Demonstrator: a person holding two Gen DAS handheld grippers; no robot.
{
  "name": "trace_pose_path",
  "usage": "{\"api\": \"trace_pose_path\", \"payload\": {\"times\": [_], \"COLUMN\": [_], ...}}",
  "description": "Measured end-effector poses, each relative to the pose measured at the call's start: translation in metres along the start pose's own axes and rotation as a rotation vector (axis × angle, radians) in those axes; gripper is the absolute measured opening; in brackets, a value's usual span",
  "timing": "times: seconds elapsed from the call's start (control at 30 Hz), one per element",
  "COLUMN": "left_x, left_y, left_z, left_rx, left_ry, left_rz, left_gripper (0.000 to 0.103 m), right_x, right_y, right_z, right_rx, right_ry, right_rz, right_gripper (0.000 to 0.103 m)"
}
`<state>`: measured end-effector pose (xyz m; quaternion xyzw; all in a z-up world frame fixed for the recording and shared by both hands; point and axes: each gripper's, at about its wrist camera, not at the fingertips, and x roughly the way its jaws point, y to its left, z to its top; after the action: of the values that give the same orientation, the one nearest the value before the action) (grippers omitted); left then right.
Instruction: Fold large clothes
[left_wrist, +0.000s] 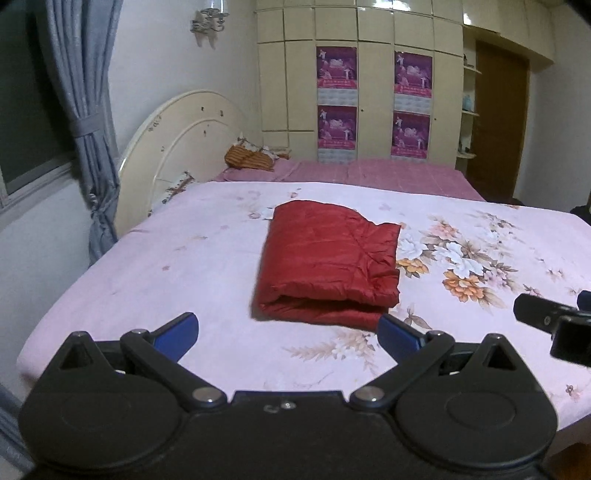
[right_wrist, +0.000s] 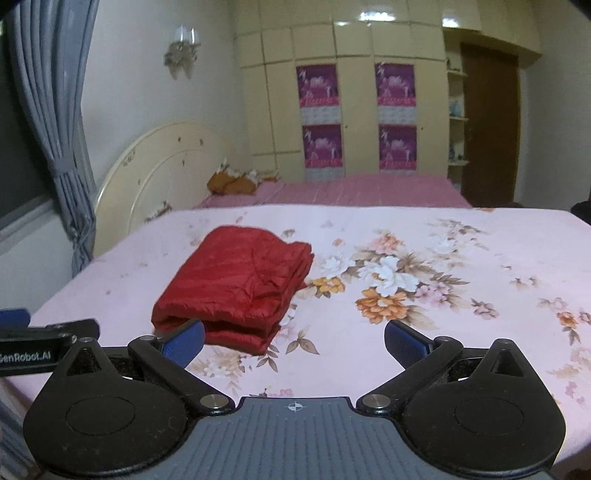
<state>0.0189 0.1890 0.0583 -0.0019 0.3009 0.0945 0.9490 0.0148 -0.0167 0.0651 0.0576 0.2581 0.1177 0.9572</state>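
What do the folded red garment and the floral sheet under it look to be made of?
Red garment: likely a thin synthetic such as nylon, possibly padded; it has a slight sheen, fine crinkles and puffy folded edges. Floral sheet: probably matte woven cotton or a blend; printed flowers, no shine.

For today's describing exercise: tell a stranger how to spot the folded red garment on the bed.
Find the bed with the pink flowered sheet. In its middle, left of the big flower print, lies the red garment, folded into a thick rectangle. It is the only plain, shiny red thing there.
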Motion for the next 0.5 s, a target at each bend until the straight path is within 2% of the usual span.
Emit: {"api": "trace_pose_path", "payload": {"times": [0.23, 0.5], "left_x": [-0.021, -0.027], "left_y": [0.007, 0.01], "left_z": [-0.008, -0.011], "left_rx": [-0.017, -0.021], "left_ry": [0.004, 0.007], "left_rz": [0.002, -0.01], "left_gripper": [0.103, 0.103], "right_x": [-0.022, -0.037], "right_y": [0.007, 0.01], "right_z": [-0.007, -0.011], "right_rx": [-0.004, 0.004], "right_ry": [-0.019, -0.036], "right_rz": [0.008, -0.003], "right_gripper": [0.102, 0.102]}}
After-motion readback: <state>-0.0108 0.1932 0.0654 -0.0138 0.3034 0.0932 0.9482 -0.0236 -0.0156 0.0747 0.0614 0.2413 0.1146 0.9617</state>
